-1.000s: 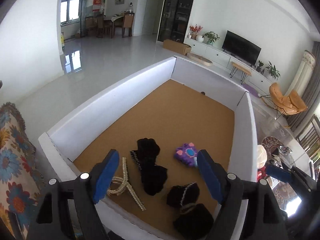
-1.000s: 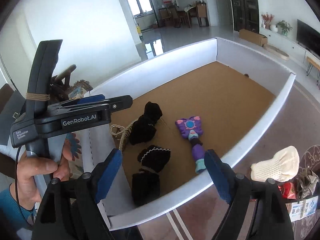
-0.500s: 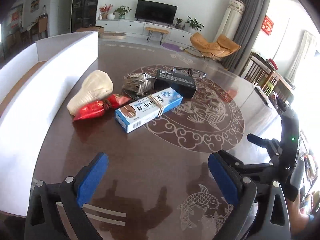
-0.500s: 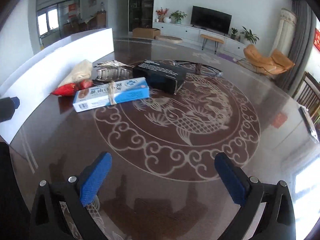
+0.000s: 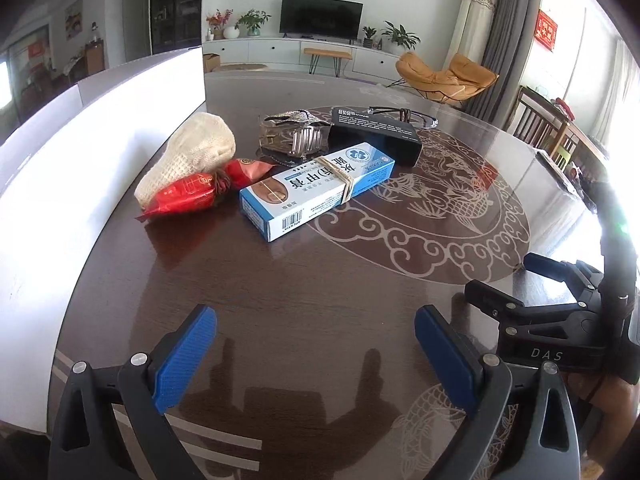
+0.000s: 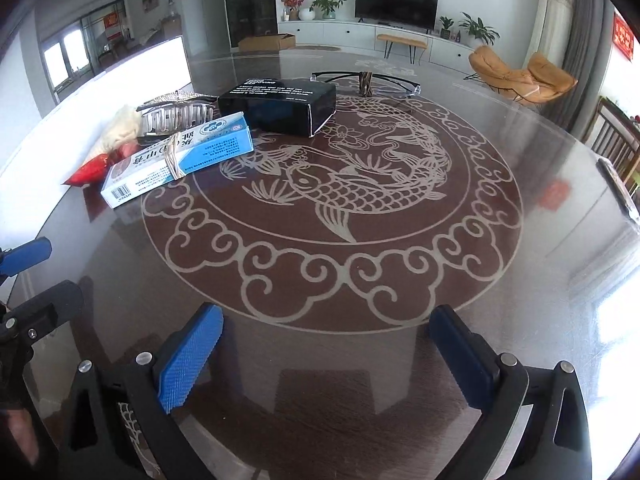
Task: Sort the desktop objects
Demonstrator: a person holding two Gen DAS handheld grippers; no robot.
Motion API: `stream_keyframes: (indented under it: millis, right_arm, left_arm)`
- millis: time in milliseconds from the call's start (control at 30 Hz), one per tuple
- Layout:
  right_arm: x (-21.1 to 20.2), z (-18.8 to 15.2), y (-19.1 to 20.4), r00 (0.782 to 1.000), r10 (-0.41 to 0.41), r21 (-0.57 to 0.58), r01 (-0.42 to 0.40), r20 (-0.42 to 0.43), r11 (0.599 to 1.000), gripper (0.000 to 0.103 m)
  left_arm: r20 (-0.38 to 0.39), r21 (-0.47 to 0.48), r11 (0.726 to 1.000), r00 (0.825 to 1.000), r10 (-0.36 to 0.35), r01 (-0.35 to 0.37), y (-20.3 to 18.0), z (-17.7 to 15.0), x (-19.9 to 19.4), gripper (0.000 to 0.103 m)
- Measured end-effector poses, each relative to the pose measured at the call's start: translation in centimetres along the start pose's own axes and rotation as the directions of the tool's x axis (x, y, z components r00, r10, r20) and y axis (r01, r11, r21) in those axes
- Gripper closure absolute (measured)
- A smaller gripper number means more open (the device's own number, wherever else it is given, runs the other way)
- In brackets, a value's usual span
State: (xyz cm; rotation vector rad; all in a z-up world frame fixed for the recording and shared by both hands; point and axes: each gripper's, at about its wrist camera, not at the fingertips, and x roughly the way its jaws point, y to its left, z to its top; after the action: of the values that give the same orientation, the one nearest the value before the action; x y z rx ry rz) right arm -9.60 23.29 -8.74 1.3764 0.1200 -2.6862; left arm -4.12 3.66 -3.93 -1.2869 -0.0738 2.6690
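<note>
Both grippers, left (image 5: 316, 354) and right (image 6: 326, 354), gaped empty over the table (image 6: 400, 264). Glasses (image 6: 366, 79) sat half hidden behind the black box (image 6: 280, 106); the white bin's (image 5: 100, 152) inside was out of sight.

Glossy dark table (image 5: 320, 280); cardboard box (image 5: 316, 188); knitted cream cloth (image 5: 196, 152)
</note>
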Motion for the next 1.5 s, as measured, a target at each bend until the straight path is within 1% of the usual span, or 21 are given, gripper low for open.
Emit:
stream_keyframes:
  millis: [133, 267, 467, 1100, 1367, 1500]
  right_arm:
    - [0.2, -0.1, 0.0, 1.0, -0.002, 0.001, 0.002, 0.0, 1.0, 0.0]
    - [0.2, -0.1, 0.0, 1.0, -0.002, 0.001, 0.002, 0.0, 1.0, 0.0]
    - [0.2, -0.1, 0.0, 1.0, -0.001, 0.001, 0.001, 0.0, 1.0, 0.0]
    - [0.2, 0.0, 0.0, 1.0, -0.001, 0.002, 0.001, -0.001, 1.0, 0.0]
    - [0.2, 0.0, 0.0, 1.0, -0.001, 0.002, 0.001, -0.001, 1.0, 0.0]
    - [0.2, 0.0, 0.0, 1.0, -0.001, 0.002, 0.001, -0.001, 1.0, 0.0]
  left_arm:
    - [-0.012, -0.046, 0.999, 1.0, 0.007, -0.008, 1.0, 0.0, 0.4, 0.002]
    - [-0.032, -0.064, 0.998, 0.999, 0.021, -0.023, 1.4, -0.2, 0.9, 0.002]
    - [-0.068, -0.056, 0.998, 0.997, 0.038, -0.042, 1.3, -0.5, 1.7, 0.002]
    - [-0.081, 0.018, 0.993, 0.99, 0.114, -0.112, 0.3, -0.9, 2.0, 0.001]
    - [-0.082, 0.005, 0.995, 0.992, 0.101, -0.101, 0.5, -0.8, 1.8, 0.001]
    - [-0.085, 0.017, 0.994, 0.99, 0.111, -0.11, 0.5, -0.8, 1.8, 0.0]
